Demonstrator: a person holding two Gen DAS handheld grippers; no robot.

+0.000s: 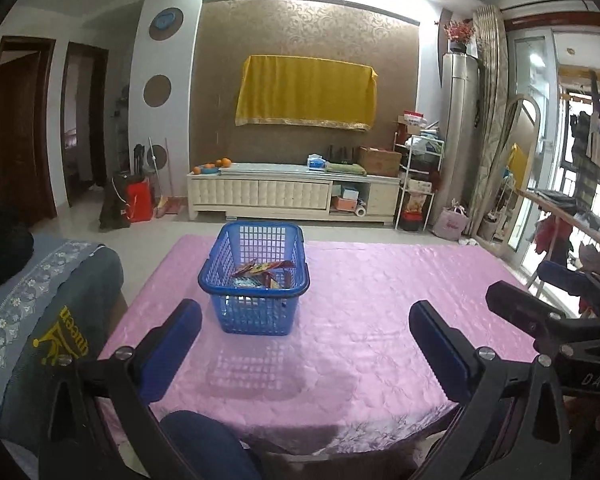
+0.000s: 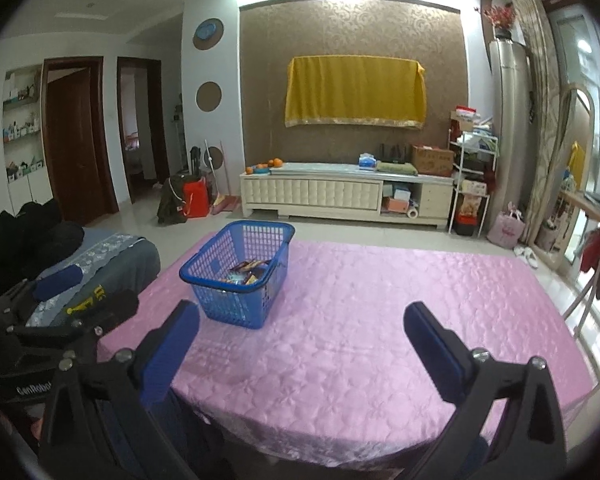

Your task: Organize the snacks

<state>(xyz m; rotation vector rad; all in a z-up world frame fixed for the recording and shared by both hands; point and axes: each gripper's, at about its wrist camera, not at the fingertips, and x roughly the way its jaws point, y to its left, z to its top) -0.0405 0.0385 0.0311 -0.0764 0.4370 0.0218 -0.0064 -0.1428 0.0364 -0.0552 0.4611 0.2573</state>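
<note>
Both grippers' jaws gape empty, well short of the basket [image 1: 254, 280] holding seemingly snack packets [image 1: 260, 271].

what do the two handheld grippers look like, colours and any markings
Both grippers, left and right, are black frames with silver screws and flat blue pads on the jaws. White lettering marks each body: "DAS" on the right one in the left wrist view, "GenRobot" on the left one in the right wrist view.

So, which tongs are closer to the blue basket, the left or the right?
Left, by a little. The left tongs point almost straight at the blue basket; from the right tongs it sits off to their left. Both are open and apart from it.
</note>
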